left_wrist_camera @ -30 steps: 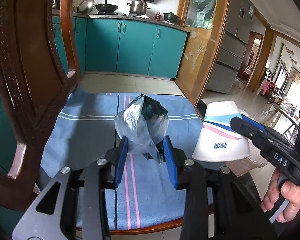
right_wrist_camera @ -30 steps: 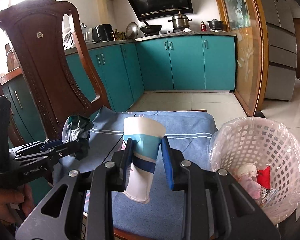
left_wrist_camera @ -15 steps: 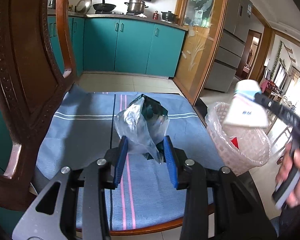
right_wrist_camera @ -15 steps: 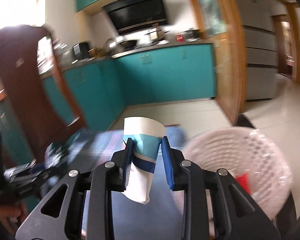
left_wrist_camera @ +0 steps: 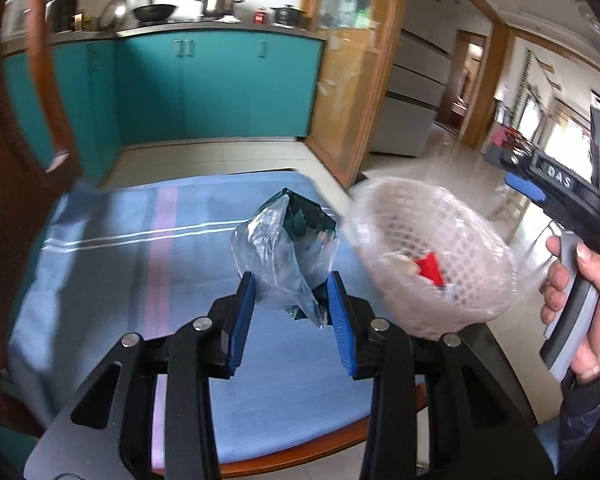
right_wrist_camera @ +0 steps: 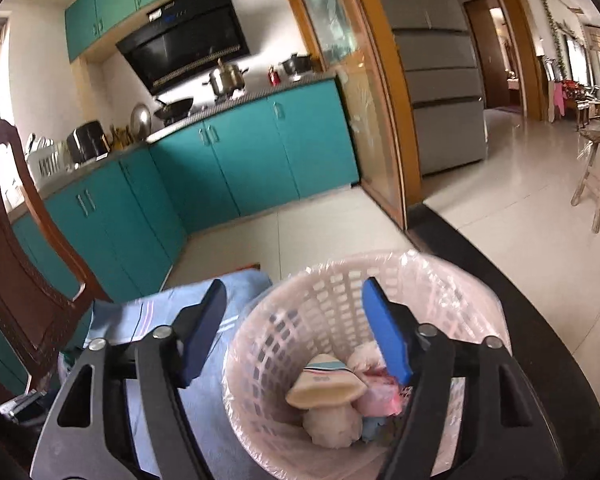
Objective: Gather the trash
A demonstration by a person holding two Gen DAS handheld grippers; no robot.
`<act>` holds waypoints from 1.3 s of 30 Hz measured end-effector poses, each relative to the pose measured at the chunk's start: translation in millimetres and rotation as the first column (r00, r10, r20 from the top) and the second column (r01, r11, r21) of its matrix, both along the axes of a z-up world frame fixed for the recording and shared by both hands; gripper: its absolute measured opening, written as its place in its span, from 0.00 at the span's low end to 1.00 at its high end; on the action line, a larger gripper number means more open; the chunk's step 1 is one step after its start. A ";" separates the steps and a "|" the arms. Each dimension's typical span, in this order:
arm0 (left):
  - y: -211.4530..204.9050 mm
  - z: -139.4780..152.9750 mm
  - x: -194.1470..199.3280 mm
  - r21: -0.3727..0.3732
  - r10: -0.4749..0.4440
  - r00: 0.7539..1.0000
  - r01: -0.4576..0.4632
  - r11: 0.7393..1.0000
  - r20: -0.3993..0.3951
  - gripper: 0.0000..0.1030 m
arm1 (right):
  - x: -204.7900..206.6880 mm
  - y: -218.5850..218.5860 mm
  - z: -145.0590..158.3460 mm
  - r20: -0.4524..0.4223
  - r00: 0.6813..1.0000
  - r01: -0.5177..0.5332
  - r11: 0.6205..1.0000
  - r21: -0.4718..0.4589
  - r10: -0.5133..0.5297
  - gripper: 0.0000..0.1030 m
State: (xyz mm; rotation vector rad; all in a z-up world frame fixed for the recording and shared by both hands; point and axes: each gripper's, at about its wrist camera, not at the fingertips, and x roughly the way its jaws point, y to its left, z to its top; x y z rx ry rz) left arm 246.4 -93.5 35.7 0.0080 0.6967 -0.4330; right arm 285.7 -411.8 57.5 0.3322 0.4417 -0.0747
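The left tool [left_wrist_camera: 292,316] has its blue pads [left_wrist_camera: 242,320] pressed onto a crumpled clear plastic bag [left_wrist_camera: 276,256] with something dark green inside, and holds it above the blue striped cloth [left_wrist_camera: 140,264] that covers a chair seat. The bag stands up out of the jaws, its top leaning toward the basket.

The right tool [right_wrist_camera: 296,328] has just been opening its jaws; they now stand wide, with nothing between the pads. It hangs over the near rim of a pale pink mesh basket [right_wrist_camera: 340,292] lined with clear film, and its right-hand pad sits inside the basket's outline. In the left wrist view the same tool [left_wrist_camera: 520,184] shows beyond the far side of the basket [left_wrist_camera: 452,224], held by a hand [left_wrist_camera: 584,300] on its grey grip.

A paper cup [right_wrist_camera: 324,388], white with a blue band, lies on its side in the basket, free of the tool, resting on crumpled pale and pink wrappers [right_wrist_camera: 376,396]. A red scrap [left_wrist_camera: 430,268] lies in there too.

The basket stands just beside the cloth's right edge. To the left of the cloth rises the carved dark wooden chair back [right_wrist_camera: 16,264]. Behind are teal kitchen cupboards [right_wrist_camera: 256,152].
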 end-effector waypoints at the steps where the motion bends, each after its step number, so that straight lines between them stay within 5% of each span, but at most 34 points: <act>1: -12.7 1.3 2.4 -0.004 -0.020 1.000 0.020 1.000 -0.002 0.37 | 0.2 -3.3 0.2 0.003 1.000 0.009 1.000 0.006 -0.010 0.68; 8: -117.2 17.5 38.3 -0.032 -0.166 0.986 0.165 0.986 -0.025 0.43 | -11.8 -41.3 5.0 0.040 0.990 0.130 0.987 0.098 -0.134 0.68; 11: -142.2 15.1 47.1 -0.013 -0.179 0.984 0.179 0.984 -0.027 0.78 | -13.5 -47.7 6.6 0.046 0.988 0.141 0.983 0.116 -0.147 0.68; 13: -142.7 11.6 46.0 0.009 -0.160 0.987 0.160 0.987 -0.018 0.83 | -12.7 -46.7 6.5 0.042 0.989 0.134 0.984 0.118 -0.140 0.68; 19: -77.9 6.1 30.3 -0.010 -0.049 0.999 0.049 0.999 -0.007 0.97 | -10.6 -32.4 4.3 0.037 0.997 0.071 0.993 0.094 -0.075 0.68; 27: 58.4 11.6 -17.0 -0.034 0.197 0.979 -0.195 0.980 0.054 0.97 | -5.5 30.9 4.4 0.019 0.998 -0.063 0.998 -0.008 0.063 0.68; 33: 100.6 10.7 -36.5 -0.010 0.281 0.958 -0.281 0.960 0.047 0.97 | -8.2 93.8 -2.6 -0.021 0.987 -0.159 0.981 -0.110 0.158 0.68; 39: 98.8 11.7 -37.0 0.041 0.297 0.949 -0.302 0.952 0.106 0.97 | -18.9 144.4 -15.9 -0.050 0.978 -0.210 0.959 -0.193 0.204 0.72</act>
